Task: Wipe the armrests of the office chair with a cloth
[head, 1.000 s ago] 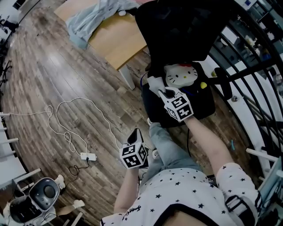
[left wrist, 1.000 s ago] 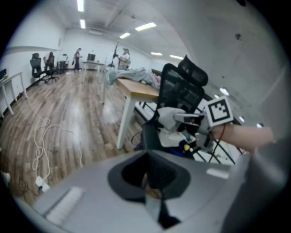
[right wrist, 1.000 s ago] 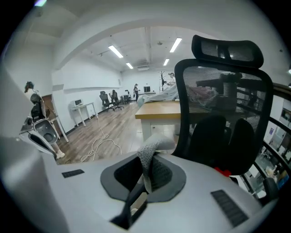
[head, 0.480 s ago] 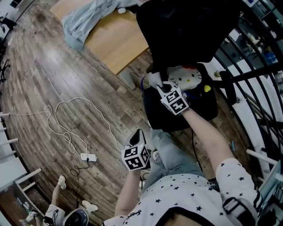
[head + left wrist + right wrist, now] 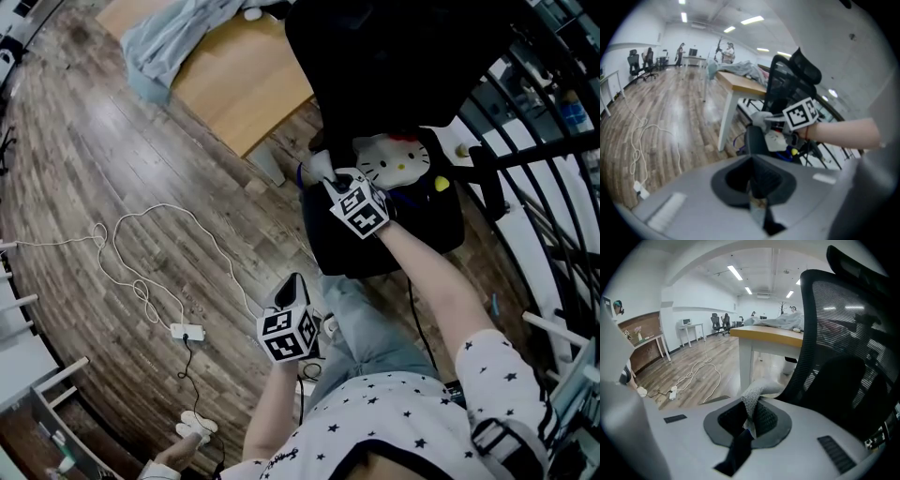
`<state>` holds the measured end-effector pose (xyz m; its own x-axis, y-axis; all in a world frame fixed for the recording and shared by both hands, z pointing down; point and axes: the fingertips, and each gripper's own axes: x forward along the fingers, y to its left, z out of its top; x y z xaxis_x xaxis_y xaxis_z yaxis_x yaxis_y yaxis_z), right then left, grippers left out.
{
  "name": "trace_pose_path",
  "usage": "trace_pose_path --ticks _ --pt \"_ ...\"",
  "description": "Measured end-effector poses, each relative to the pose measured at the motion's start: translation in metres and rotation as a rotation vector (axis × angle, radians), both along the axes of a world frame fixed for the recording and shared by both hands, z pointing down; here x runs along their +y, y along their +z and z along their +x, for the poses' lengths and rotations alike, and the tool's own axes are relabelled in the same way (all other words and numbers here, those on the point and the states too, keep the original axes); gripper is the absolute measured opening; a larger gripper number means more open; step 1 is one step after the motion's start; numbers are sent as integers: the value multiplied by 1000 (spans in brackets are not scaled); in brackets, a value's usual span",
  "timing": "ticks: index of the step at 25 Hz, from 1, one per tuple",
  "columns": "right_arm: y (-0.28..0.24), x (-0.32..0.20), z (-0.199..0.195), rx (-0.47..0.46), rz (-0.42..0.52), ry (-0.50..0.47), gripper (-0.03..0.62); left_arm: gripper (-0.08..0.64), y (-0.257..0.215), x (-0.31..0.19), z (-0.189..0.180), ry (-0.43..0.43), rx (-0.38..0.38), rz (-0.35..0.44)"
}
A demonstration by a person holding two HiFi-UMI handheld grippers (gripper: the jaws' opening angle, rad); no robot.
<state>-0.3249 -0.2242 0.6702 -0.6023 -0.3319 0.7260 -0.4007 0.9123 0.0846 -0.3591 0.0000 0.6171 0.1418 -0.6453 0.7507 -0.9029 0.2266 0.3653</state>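
Note:
The black office chair [image 5: 394, 66] stands ahead of me with a white cat-face cushion [image 5: 394, 161] on its seat. My right gripper [image 5: 334, 184] is shut on a grey cloth [image 5: 322, 167], which it presses on the chair's near armrest [image 5: 753, 139]. In the right gripper view the cloth [image 5: 753, 397] bunches up between the jaws of that gripper [image 5: 751, 405], beside the mesh backrest [image 5: 834, 329]. My left gripper [image 5: 292, 283] hangs low by my leg, apart from the chair. Its jaws [image 5: 753, 165] are shut with nothing in them.
A wooden desk [image 5: 239, 84] with a pale blue garment [image 5: 178, 33] stands left of the chair. A white cable and power strip [image 5: 187, 331] lie on the wood floor. Black railing bars [image 5: 534, 150] run along the right. Someone's feet [image 5: 192, 427] show at bottom left.
My right gripper has slid the cloth a little up and left along the armrest, toward the backrest. The left gripper has stayed put. A person's feet have appeared at bottom left.

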Motion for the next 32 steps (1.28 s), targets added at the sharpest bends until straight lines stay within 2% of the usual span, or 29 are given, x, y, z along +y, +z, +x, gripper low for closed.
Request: trace_pose_path --ticks 13,20,25,32 --pt "33 40 -7 40 -81 -43 28 6 7 22 -8 -34 3 -19" --pt "38 41 -6 60 -97 -37 29 6 4 31 -2 -32 8 -21" --pt "38 41 -7 73 -143 -45 28 6 3 35 1 -33 7 -15" --pt "39 53 -7 97 -146 -68 28 6 -3 42 5 -35 3 1"
